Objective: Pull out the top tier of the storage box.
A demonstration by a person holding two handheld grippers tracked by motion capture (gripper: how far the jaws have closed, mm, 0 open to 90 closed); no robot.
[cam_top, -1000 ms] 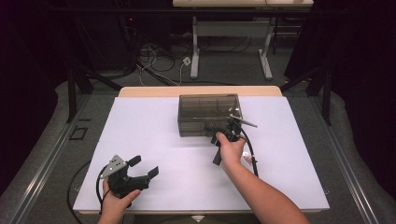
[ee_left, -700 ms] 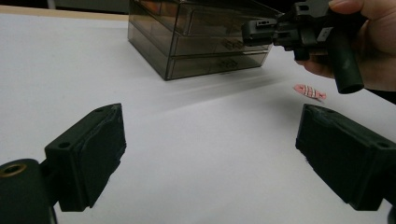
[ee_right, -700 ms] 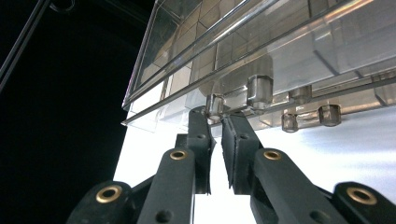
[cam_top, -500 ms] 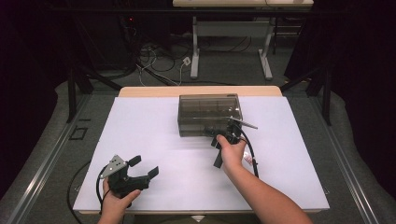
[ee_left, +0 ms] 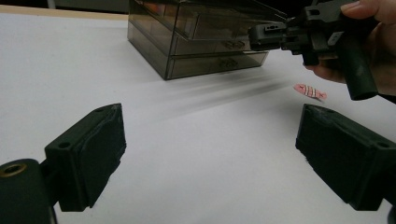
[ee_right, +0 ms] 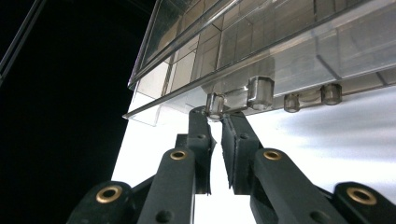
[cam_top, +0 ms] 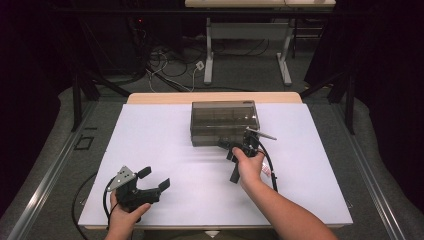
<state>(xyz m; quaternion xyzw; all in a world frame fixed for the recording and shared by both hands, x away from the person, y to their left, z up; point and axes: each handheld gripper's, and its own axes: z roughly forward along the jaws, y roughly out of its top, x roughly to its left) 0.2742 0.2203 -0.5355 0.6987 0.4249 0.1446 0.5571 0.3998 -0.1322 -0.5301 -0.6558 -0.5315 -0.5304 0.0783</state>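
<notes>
A smoky clear drawer box (cam_top: 224, 117) stands at the back middle of the white table (cam_top: 165, 140). My right gripper (cam_top: 237, 143) is at the box's front face. In the right gripper view its jaws (ee_right: 218, 116) stand nearly together, pinching a small clear drawer knob (ee_right: 215, 105) at their tips, with further knobs to the right. The drawer box (ee_left: 196, 42) and the right gripper (ee_left: 264, 37) also appear in the left gripper view. My left gripper (cam_top: 154, 178) rests near the front left edge, open with nothing between its pads (ee_left: 88, 154).
A small pink striped item (ee_left: 309, 91) lies on the table by the right hand. Bare white surface stretches between the two grippers. Beyond the table's far edge are cables and desk legs on a dark floor.
</notes>
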